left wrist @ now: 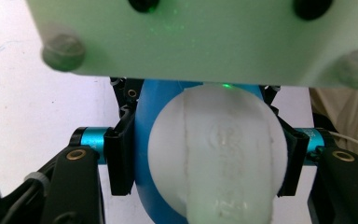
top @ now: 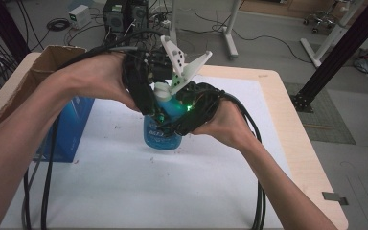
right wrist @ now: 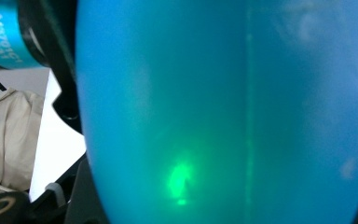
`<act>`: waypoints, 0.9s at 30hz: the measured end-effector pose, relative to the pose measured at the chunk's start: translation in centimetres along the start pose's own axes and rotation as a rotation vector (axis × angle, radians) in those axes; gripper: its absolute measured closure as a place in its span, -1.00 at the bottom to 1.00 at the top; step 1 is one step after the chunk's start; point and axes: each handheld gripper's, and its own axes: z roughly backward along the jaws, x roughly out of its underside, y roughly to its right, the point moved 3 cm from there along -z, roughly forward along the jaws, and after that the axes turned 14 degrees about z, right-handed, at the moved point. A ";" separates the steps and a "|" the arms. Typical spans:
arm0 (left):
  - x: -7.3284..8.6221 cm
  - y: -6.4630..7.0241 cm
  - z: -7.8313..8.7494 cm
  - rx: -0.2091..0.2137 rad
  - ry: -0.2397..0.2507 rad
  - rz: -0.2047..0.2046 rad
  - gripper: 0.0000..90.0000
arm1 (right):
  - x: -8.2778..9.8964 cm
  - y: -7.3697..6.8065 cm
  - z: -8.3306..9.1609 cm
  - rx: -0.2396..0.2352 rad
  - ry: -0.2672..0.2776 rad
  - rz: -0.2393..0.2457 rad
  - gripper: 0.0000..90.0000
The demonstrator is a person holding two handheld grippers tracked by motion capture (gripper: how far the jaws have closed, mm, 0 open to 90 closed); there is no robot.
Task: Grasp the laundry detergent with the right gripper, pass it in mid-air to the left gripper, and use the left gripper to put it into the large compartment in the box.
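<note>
The blue bottle (top: 162, 136) stands upright mid-bench, long axis vertical. The left tool (top: 159, 98) is clamped on its white cap (left wrist: 216, 151) from above — the right tool (top: 184, 115) grips the body from the right. A cardboard box (top: 43, 72) crowds the left; the near bench (top: 139, 191) lies open.

Three cameras, one shared blue bottle

The high view looks forward and down over the desk (top: 124, 191) from the person's side, forearms entering at the bottom. The left gripper view sits very near, facing the bottle's white cap (left wrist: 216, 154) between its own fingers (left wrist: 120, 158). The right gripper view presses almost against the blue bottle (right wrist: 223, 112). All three views share that bottle (top: 162, 136).
</note>
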 end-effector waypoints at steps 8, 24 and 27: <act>-0.1 0.0 0.1 0.007 0.002 0.007 -0.15 | 0.1 0.0 0.0 -0.005 0.009 0.002 -0.04; 0.3 0.0 0.6 -0.004 0.000 0.008 -0.15 | 0.3 0.0 0.5 -0.012 0.027 -0.046 -0.27; 0.6 -0.1 0.8 -0.008 -0.014 0.013 -0.15 | 0.4 -0.1 0.7 -0.011 0.013 -0.049 -0.30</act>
